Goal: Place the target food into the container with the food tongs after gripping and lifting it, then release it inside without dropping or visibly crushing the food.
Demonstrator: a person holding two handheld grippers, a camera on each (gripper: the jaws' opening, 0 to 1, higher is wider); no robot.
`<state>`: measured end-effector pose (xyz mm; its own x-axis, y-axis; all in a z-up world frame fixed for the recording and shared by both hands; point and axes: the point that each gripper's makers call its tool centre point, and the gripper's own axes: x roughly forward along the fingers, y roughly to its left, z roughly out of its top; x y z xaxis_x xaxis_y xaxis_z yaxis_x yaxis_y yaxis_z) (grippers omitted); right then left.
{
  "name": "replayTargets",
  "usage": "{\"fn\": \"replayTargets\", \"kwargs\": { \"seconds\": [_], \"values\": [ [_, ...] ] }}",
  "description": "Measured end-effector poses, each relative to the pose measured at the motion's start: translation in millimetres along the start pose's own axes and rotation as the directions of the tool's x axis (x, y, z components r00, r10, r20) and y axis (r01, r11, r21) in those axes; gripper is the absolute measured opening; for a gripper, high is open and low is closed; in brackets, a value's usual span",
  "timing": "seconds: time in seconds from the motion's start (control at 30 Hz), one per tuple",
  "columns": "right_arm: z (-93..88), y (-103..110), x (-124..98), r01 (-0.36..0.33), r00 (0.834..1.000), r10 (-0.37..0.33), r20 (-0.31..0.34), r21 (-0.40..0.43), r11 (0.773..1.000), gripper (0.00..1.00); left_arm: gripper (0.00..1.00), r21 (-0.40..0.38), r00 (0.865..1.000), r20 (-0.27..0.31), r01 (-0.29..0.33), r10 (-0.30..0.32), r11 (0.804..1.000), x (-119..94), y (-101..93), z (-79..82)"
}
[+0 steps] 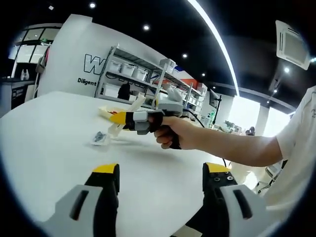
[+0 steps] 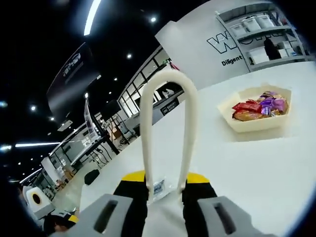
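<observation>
food tongs (image 2: 168,133), cream-coloured and bent in a tall u, are rising from between the right gripper (image 2: 166,193) jaws in the right gripper view, its two arms being pinched just above the yellow-tipped jaws, so this claw is clenched on the tool. largest in both views, the white table (image 1: 59,148) is spreading under everything. in the left gripper view, a person's hand (image 1: 170,131) is reaching in from the right on a bare forearm with a white sleeve, and it is holding the right gripper over the table, with the cream tongs pointing away to the left. behind it, a metal shelving rack (image 1: 138,74) with white bins is standing against a white wall with dark lettering. in the right gripper view, a cream container (image 2: 256,123) with angled sides is sitting on the table to the right of the tongs and well apart from them, and it is holding packaged food (image 2: 259,107) in red, purple and orange wrappers. in the left gripper view, a small grey wrapped item (image 1: 100,137) is lying on the table just below the tips of the tongs; whether they are touching cannot be told. the left gripper (image 1: 160,180) is showing its two yellow-tipped jaws spread wide apart above the table, released and holding nothing.
</observation>
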<state>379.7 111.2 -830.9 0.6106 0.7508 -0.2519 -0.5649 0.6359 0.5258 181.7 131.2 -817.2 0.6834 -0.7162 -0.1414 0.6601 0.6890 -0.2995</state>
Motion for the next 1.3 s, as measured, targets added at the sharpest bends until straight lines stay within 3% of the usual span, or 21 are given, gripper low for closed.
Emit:
{"fn": "replayTargets", "kwargs": {
  "seconds": [0.13,0.2,0.67,1.1,1.3],
  "values": [
    [-3.9,-0.8,1.1,0.011,1.0,-0.011,-0.005,0.007,1.0,0.2,0.67,0.001,1.0,-0.003,-0.002,0.002,1.0,1.1,0.6,-1.2],
    [-5.1,5.2,2.3,-0.026,1.0,0.027,-0.006,0.046,0.999,0.2,0.67,0.0,1.0,-0.006,0.001,-0.001,1.0,2.0,0.3,-2.2],
    [-1.9,29.6,14.3,-0.07,0.998,0.07,0.007,0.047,0.996,0.2,0.66,0.006,1.0,-0.017,0.002,-0.002,1.0,2.6,0.0,-3.6],
    [-2.5,56.9,30.7,-0.111,0.994,0.111,-0.009,0.021,0.994,0.21,0.66,0.007,1.0,-0.013,-0.005,0.005,1.0,-2.3,3.3,-1.4],
    [-12.7,61.4,35.0,-0.102,0.994,0.101,-0.037,-0.03,0.994,0.21,0.65,0.008,1.0,-0.008,-0.009,0.009,1.0,-5.1,5.0,-0.3]
  ]
}}
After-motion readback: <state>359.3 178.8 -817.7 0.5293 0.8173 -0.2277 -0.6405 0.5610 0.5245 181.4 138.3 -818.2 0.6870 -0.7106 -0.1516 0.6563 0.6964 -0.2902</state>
